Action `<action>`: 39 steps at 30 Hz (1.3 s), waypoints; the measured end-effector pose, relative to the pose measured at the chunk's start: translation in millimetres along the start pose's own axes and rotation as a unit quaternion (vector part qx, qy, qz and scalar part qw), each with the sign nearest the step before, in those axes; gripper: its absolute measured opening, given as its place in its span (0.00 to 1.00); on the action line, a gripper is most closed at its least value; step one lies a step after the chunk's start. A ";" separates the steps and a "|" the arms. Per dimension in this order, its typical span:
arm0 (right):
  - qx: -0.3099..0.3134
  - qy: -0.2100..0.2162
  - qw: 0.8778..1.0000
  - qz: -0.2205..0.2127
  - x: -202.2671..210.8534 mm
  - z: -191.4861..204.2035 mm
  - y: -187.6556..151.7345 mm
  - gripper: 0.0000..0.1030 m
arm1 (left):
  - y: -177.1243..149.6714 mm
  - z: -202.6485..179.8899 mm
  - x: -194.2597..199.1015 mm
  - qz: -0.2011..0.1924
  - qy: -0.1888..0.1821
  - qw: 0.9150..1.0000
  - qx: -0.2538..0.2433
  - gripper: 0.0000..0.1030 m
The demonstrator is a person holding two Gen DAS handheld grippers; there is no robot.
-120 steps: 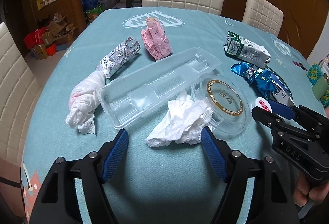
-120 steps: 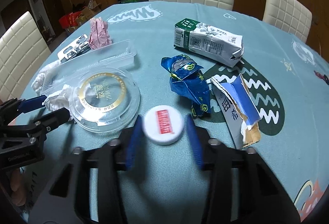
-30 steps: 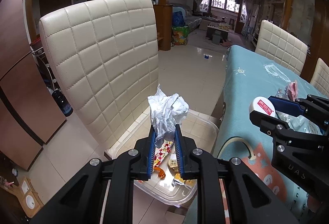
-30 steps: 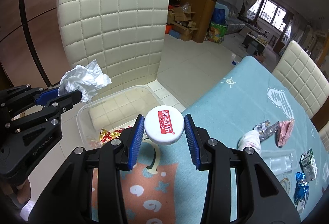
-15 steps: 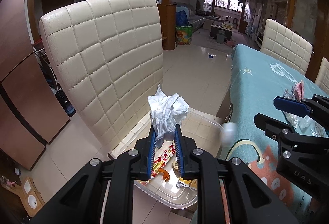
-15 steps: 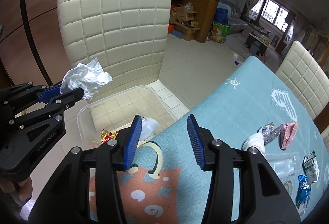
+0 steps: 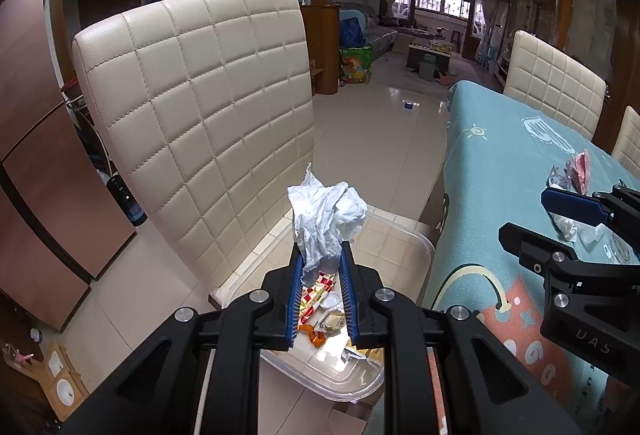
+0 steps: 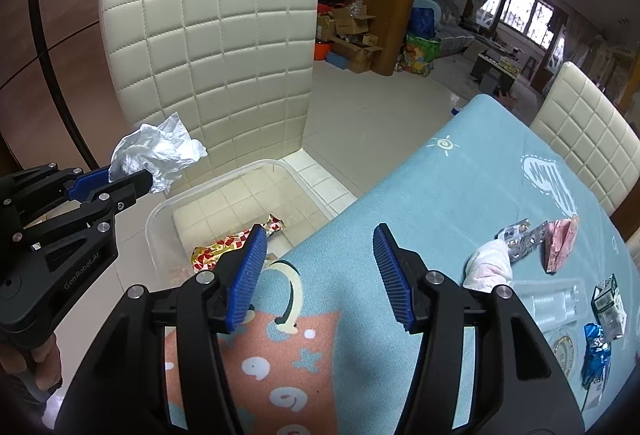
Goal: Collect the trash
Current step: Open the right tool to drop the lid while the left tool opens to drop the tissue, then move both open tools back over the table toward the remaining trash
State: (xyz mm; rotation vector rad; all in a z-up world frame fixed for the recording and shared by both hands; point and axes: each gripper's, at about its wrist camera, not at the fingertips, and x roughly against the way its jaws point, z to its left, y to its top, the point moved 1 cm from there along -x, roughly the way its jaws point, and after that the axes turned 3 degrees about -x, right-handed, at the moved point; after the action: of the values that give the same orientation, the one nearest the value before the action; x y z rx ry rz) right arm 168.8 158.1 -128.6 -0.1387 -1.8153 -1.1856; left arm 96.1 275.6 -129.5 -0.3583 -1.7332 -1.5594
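A: What is happening at the right gripper (image 8: 320, 271)?

B: Its jaws are opening, and nothing is sitting between the blue pads now. A second ago they were pinching a white bottle cap with a red label; half a second ago that cap was already dropping toward the clear plastic bin (image 8: 160, 219) on the seat of the cream chair (image 8: 208, 47). A small white round piece is showing in the bin (image 7: 331, 301), just beyond the left gripper's fingers, which I am taking to be the cap.

A: And the left gripper (image 7: 322, 275)?

B: It is clamped nearly closed on the crumpled white tissue (image 7: 326, 219), which is sticking up at twelve o'clock from its fingertips. In the right wrist view the tissue is hanging at about ten o'clock from the bin, over its near corner. The hand has not shifted in the last second.

A: So what does that mean for the job?

B: One piece is now collected, joining the red-and-yellow wrapper (image 8: 224, 249) already inside. The tissue is likely going next, once those jaws let go. Plenty is waiting on the teal tablecloth (image 8: 420, 195) at three to four o'clock from the right gripper: a pink wrapper (image 8: 562, 243), a foil blister pack (image 8: 518, 237), a milk carton (image 8: 608, 305) and a blue foil wrapper (image 8: 596, 355).
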 end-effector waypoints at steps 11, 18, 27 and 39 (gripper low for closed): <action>-0.004 -0.004 1.000 0.007 -3.6 -2.6 -3.6 0.56 | -4.3 -3.3 -6.5 0.017 -0.011 1.000 -0.006 0.18; -0.008 -0.008 1.000 0.008 -2.3 -6.4 -7.8 0.56 | -5.0 -1.9 -5.9 0.014 0.000 1.000 -0.006 0.63; -0.025 -0.017 0.999 0.008 7.3 -23.2 -16.4 0.56 | -1.6 -4.8 5.9 0.004 -0.011 1.000 -0.002 0.77; -0.068 -0.041 0.997 -0.005 38.2 -65.7 -39.8 0.56 | 1.9 -43.8 35.5 -0.011 -0.026 0.999 -0.041 0.77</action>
State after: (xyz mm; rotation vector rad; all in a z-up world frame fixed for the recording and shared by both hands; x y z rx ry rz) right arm 167.9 72.7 -120.0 -0.2599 -1.8064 -1.3277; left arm 88.8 225.1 -105.3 -0.4251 -1.7221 -1.6530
